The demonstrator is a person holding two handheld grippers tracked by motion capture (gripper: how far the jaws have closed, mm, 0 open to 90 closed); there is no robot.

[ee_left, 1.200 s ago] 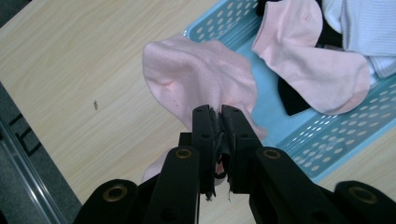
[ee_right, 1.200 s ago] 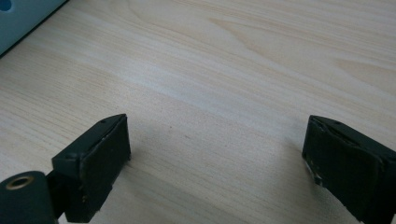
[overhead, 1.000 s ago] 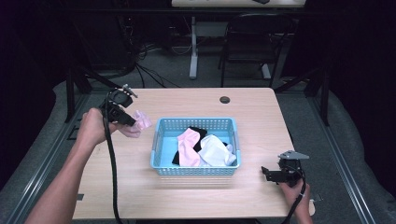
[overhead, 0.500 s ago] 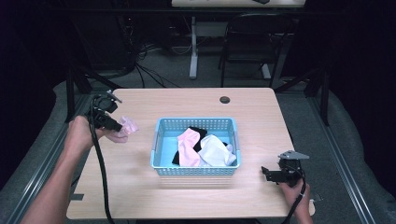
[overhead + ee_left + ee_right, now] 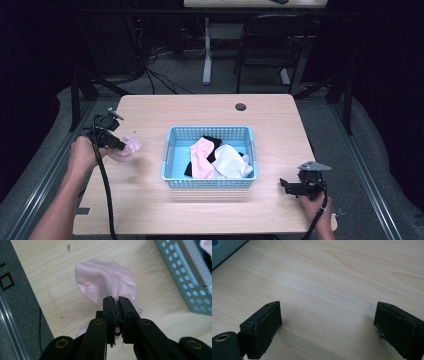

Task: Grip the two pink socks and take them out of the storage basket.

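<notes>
A pale pink sock (image 5: 106, 282) hangs from my left gripper (image 5: 118, 301), whose jaws are shut on a fold of it. From above, the sock (image 5: 127, 147) and that gripper (image 5: 116, 142) are low over the left part of the table, left of a light blue basket (image 5: 172, 150). The sock's lower end seems to touch the wood. In the basket lie a pink sock (image 5: 201, 157), a white sock (image 5: 231, 161) and a black one (image 5: 212, 141). My right gripper (image 5: 289, 187) rests near the front right corner, open, with bare wood between its jaws (image 5: 327, 322).
A dark round hole (image 5: 240, 106) sits near the far edge of the wooden table (image 5: 280, 130). The left table edge runs close beside the held sock, with grey floor past it. A black chair and table legs stand beyond the far edge.
My left hand has moved left and toward the front, and down, taking the pink sock closer to the table top. The right gripper has stayed where it was.
</notes>
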